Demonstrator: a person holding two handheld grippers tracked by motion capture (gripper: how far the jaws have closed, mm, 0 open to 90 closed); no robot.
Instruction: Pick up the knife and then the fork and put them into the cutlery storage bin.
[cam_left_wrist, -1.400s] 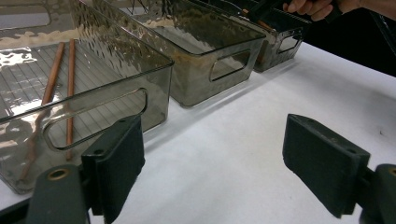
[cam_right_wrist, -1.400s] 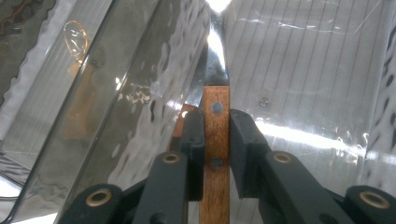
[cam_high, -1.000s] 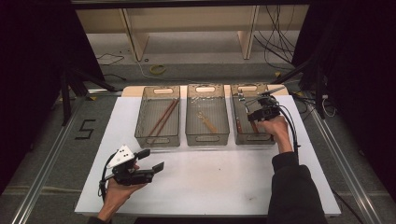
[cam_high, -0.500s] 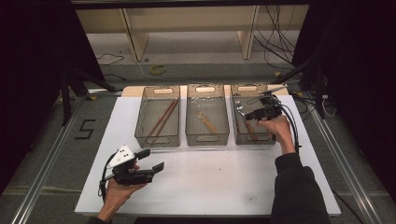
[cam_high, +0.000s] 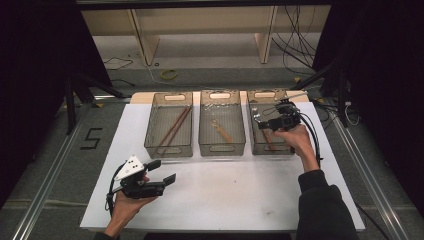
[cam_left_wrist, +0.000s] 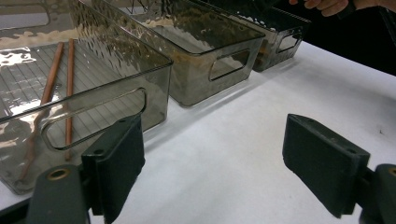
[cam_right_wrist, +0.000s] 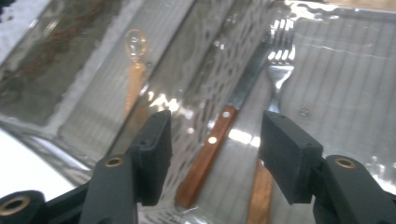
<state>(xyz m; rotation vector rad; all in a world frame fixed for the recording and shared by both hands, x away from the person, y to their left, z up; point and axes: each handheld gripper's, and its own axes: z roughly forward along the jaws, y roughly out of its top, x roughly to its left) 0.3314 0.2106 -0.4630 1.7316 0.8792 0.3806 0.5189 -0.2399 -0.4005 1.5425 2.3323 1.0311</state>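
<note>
At the upper right of the high view, the right gripper (cam_high: 264, 121) hangs over the right-hand smoky transparent plastic bin (cam_high: 260, 145), one of three set side by side on the white table sheet (cam_high: 240, 190). Its jaws have just been opening and now stand apart with nothing pressed between the pads. In the right gripper view, the wooden-handled knife with two rivets (cam_right_wrist: 212, 154) lies on the bin floor in the lower middle of the frame, below the gap between the jaws, and the steel fork with a wooden handle (cam_right_wrist: 275, 74) lies just beside it to the right, its tines toward the top of the frame. Through the bin wall at upper left of that view, a slim spoon with a pale handle (cam_right_wrist: 133, 70) shows in the middle bin (cam_high: 222, 145).

At the lower left of the high view, the left gripper (cam_high: 165, 171) rests low over the sheet, released, jaws wide and empty. In the left gripper view, a pair of brown wooden chopsticks (cam_left_wrist: 65, 79) lies in the left bin (cam_left_wrist: 154, 88) at the upper left of the frame.
</note>
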